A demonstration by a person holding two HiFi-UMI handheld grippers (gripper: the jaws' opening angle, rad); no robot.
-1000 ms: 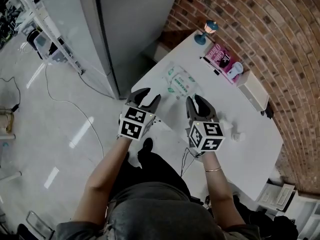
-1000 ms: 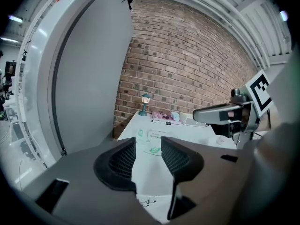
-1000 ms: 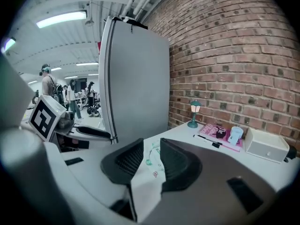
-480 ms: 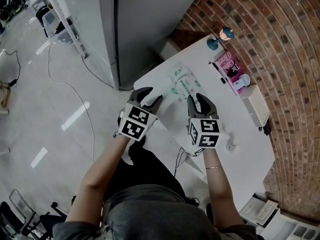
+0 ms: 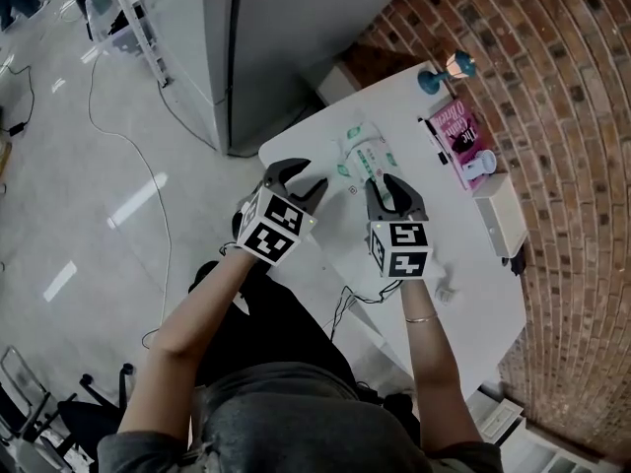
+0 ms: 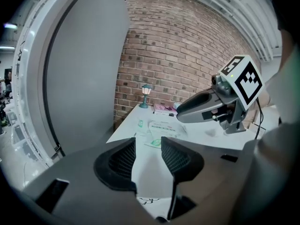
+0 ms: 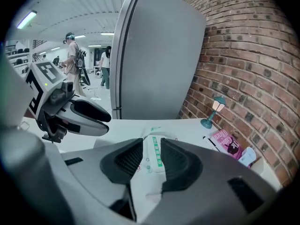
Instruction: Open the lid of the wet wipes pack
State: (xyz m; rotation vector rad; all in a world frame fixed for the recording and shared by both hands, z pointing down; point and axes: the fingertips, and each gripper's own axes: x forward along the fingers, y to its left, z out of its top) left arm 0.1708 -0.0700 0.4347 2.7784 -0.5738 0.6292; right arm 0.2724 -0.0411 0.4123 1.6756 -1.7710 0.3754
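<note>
Both grippers have dropped lower toward the table (image 5: 465, 246) and closer to the wet wipes pack (image 5: 363, 156), which lies flat near the table's far corner. Left gripper (image 5: 299, 178): fingers spread, nothing between them. Right gripper (image 5: 385, 187): fingers have just been opening, now released and empty, with the pack just beyond their tips, untouched.
</note>
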